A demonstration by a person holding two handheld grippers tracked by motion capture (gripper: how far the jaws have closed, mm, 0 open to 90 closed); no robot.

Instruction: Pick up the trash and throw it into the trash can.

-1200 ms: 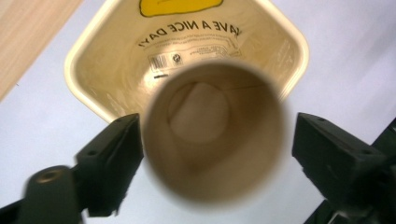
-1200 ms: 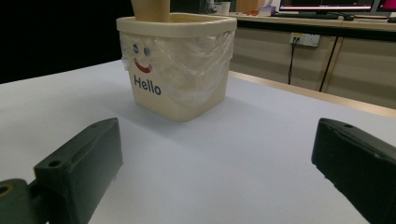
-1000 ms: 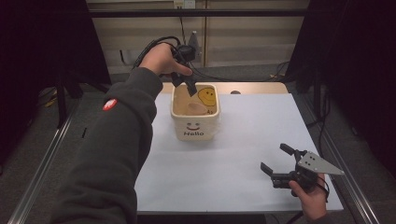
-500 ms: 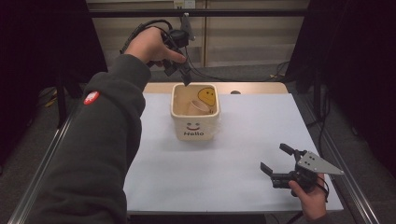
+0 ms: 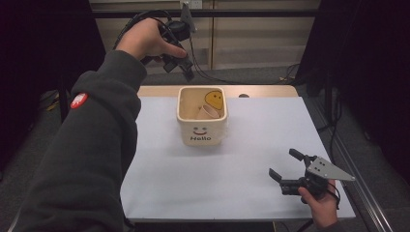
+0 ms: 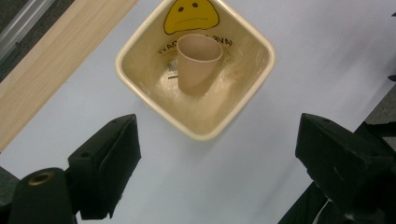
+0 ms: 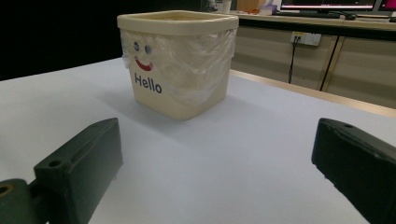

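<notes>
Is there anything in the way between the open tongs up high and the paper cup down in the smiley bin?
Nothing visible is. The left tongs hang open above the bin, and their own view looks straight down at the paper cup leaning inside it, with only open air between. The right tongs sit off to the side.

A white-topped table (image 5: 193, 183) with a wooden strip along its far edge carries the things. A cream square bin (image 5: 201, 126), printed with a smile and "Hello", stands on it toward the far middle. A paper cup (image 6: 197, 63) leans tilted inside the bin.
</notes>
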